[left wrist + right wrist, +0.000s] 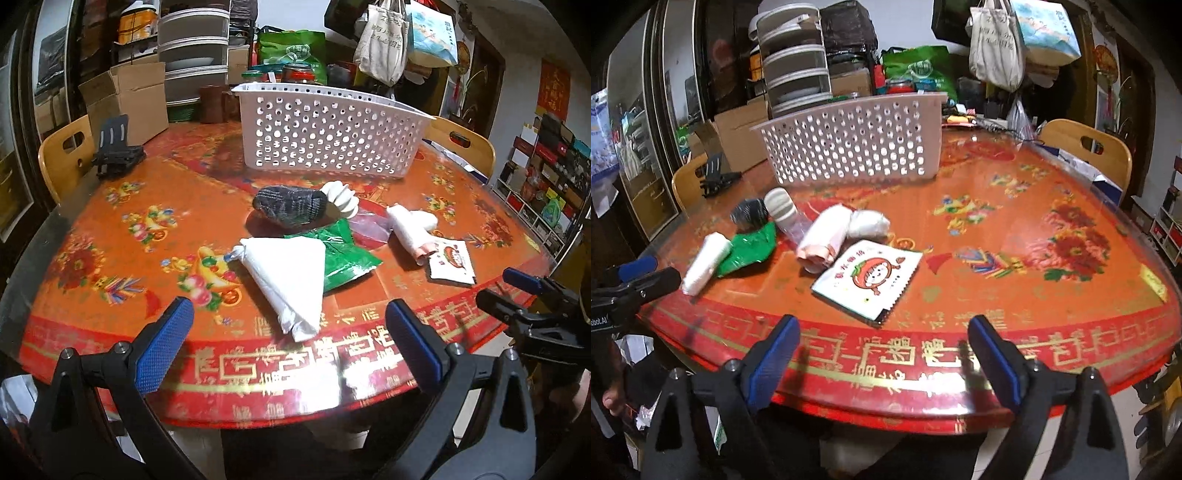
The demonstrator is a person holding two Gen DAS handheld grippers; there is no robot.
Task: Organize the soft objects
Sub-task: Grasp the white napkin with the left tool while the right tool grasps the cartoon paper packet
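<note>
Both two-finger grippers with blue pads hover at the near rim of the round red floral table (pixel 110 236), jaws spread wide and holding nothing: the left gripper (pixel 288 347) faces a folded white plastic bag (pixel 291 280), the right gripper (pixel 882 360) a white sachet printed with a tomato cartoon (pixel 868 277). Under the white bag lies a crumpled green plastic bag (pixel 347 258), partly covered. Farther off sit a dark knitted roll (pixel 291 205), a cream ribbed roll (pixel 341 197) and a white-and-pink cloth bundle (pixel 831 236); something pinkish between them, perhaps clear film, is hard to make out. The white perforated plastic basket (pixel 325 136) stands at the far side, its inside hidden.
</note>
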